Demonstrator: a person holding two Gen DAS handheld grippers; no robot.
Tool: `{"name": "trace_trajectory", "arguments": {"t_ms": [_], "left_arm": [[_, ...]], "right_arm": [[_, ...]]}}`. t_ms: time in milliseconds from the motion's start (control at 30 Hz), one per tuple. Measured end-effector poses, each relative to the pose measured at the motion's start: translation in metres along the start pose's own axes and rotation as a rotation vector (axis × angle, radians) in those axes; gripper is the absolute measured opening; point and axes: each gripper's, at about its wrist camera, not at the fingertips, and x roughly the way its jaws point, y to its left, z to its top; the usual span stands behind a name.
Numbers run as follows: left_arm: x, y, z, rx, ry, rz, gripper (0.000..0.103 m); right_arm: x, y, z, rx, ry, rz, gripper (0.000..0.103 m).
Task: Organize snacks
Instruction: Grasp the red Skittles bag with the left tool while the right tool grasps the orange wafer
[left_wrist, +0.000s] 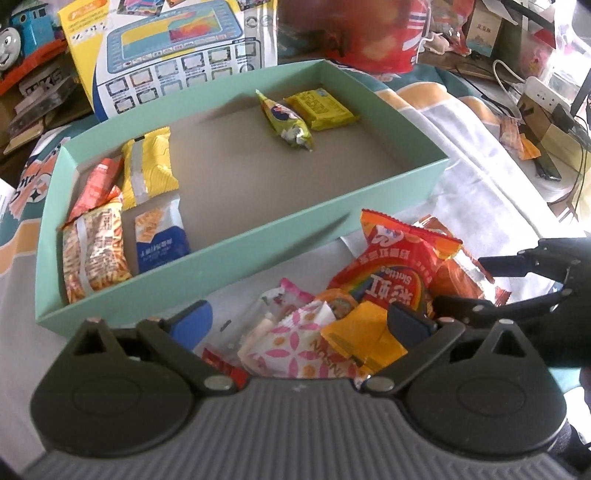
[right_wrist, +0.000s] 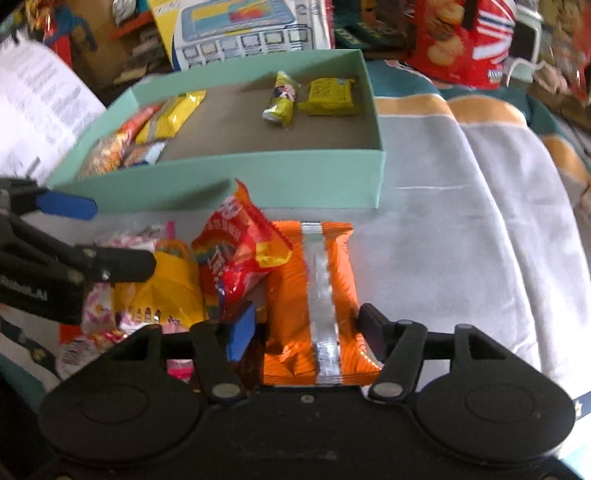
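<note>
Right gripper (right_wrist: 308, 328) jaws apart, straddling orange foil snack packet (right_wrist: 314, 295), long axis toward 12 o'clock; left gripper (left_wrist: 299, 325) farther, also apart.

A cloth-covered bed (right_wrist: 461, 229), grey-white with orange and teal bands.

On it, toward the far edge, rests the mint-green box (right_wrist: 258, 177); my view shows its long wall facing me. Just in front of that wall lies a loose heap of snacks: an orange packet with a silver seam (right_wrist: 314, 280) flat on the cloth, a red Skittles bag (right_wrist: 236, 254) leaning beside it, a yellow wrapper (right_wrist: 166, 284) and a pink-flowered wrapper (left_wrist: 295, 343).
</note>
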Motion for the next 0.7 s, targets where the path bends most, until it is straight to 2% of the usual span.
{"name": "trace_trajectory", "arguments": {"t_ms": [33,67,133,300,500,667,700], "left_arm": [[0.000,0.001,0.000,-0.004,0.001,-0.001,0.103],[0.000,0.001,0.000,-0.007,0.001,0.000,0.103],[-0.001,0.001,0.001,-0.004,-0.004,0.003,0.103],[0.005,-0.010,0.009,0.034,-0.008,-0.001,0.103],[0.025,-0.046,0.023,0.145,0.017,-0.047,0.103],[0.052,-0.070,0.029,0.219,0.065,-0.053,0.100],[0.058,-0.073,0.030,0.228,0.082,-0.057,0.094]], "right_arm": [[0.004,0.002,0.002,-0.004,-0.004,-0.018,0.062],[0.005,0.005,0.003,-0.013,-0.019,-0.042,0.054],[0.004,0.002,0.003,0.011,-0.034,-0.050,0.052],[-0.005,-0.032,-0.009,0.156,-0.060,-0.074,0.051],[-0.017,-0.058,-0.024,0.258,-0.079,-0.085,0.052],[-0.013,-0.062,-0.025,0.265,-0.086,-0.078,0.056],[-0.012,-0.061,-0.024,0.260,-0.086,-0.079,0.057]]}}
